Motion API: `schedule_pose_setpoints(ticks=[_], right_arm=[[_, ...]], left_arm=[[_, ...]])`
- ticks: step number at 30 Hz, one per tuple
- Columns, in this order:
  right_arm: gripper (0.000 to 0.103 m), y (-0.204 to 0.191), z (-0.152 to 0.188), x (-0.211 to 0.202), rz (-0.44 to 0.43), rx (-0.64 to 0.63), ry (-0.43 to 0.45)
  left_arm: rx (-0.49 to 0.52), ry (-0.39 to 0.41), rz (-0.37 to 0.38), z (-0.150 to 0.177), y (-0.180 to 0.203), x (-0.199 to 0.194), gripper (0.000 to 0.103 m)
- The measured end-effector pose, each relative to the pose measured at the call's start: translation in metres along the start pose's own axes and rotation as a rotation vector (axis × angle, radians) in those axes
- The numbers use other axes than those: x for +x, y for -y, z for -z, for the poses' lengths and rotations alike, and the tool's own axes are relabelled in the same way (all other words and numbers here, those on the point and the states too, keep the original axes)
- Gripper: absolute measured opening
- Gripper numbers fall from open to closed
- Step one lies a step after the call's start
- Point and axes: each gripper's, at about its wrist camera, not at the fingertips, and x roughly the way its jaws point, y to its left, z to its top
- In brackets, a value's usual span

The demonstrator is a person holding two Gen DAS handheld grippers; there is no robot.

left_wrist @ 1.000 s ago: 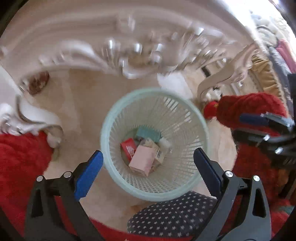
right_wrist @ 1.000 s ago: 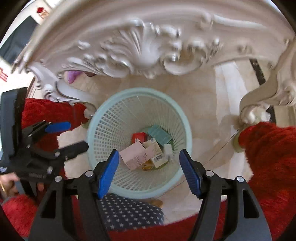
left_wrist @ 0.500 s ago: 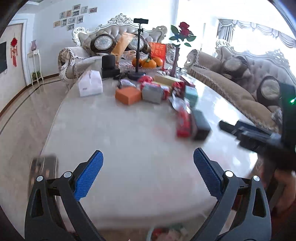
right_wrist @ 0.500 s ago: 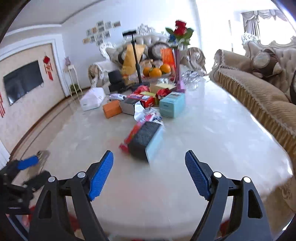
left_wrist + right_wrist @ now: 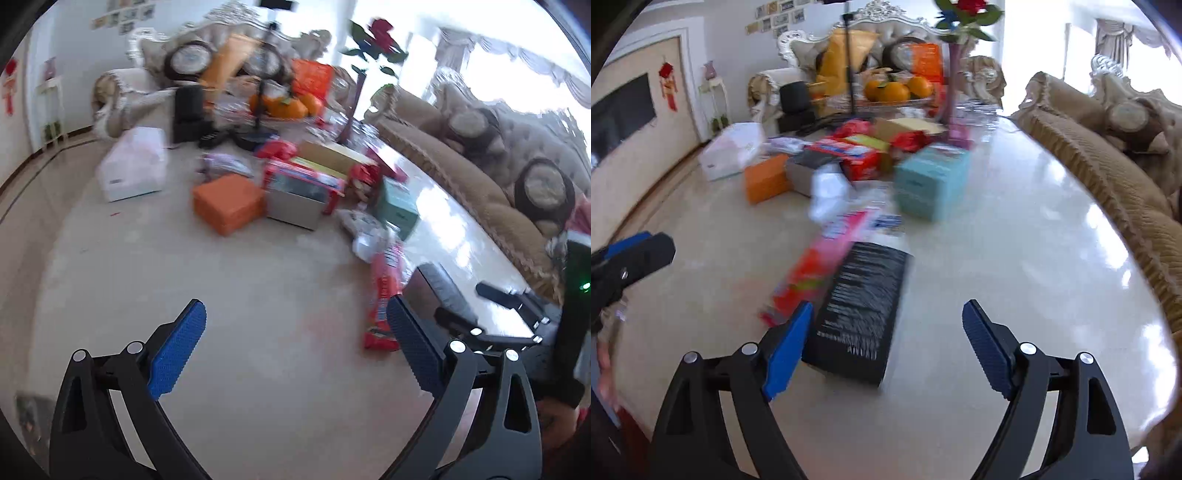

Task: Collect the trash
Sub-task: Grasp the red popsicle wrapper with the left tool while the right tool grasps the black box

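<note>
Left wrist view: the left hand-held gripper hangs over the near, bare part of the pale table, its blue pads spread wide and holding nothing. A red wrapper lies on the table just ahead of the right pad, with a black box beside it toward the table's right edge. Farther toward the middle of the table sits a cluster of trash: an orange box, a grey box with red trim, a teal box and crumpled white wrapping. A white tissue box stands near the left edge, and oranges sit toward the far end. The right hand-held gripper shows at the right edge of the table, close to the black box.

Right wrist view: the right hand-held gripper is released, its pads wide apart and empty. The black box lies flat on the table with its near end between the pads, close to the left one; whether it touches that pad I cannot tell. The red wrapper lies along the box's left side. Beyond them stand the teal box, the orange box and the tissue box. The left hand-held gripper pokes in at the table's left edge. A beige sofa runs along the right edge.
</note>
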Motion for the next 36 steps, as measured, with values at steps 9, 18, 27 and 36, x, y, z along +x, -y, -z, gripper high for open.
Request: schedule_pose_setpoints(ticks=[9, 18, 27, 36], right_arm=[[0.078, 0.015, 0.004, 0.004, -0.138, -0.217, -0.004], [0.077, 0.004, -0.002, 0.026, -0.163, -0.327, -0.047], [0.039, 0.003, 0.000, 0.022, -0.215, -0.249, -0.059], [0.039, 0.005, 0.018, -0.049, -0.290, -0.144, 0.048]], left_arm=[[0.187, -0.118, 0.019, -0.011, 0.073, 0.064, 0.095], [0.176, -0.198, -0.039, -0.007, 0.059, 0.092, 0.094], [0.123, -0.148, -0.025, -0.009, 0.045, 0.073, 0.027], [0.112, -0.015, 0.029, 0.013, 0.043, -0.026, 0.027]])
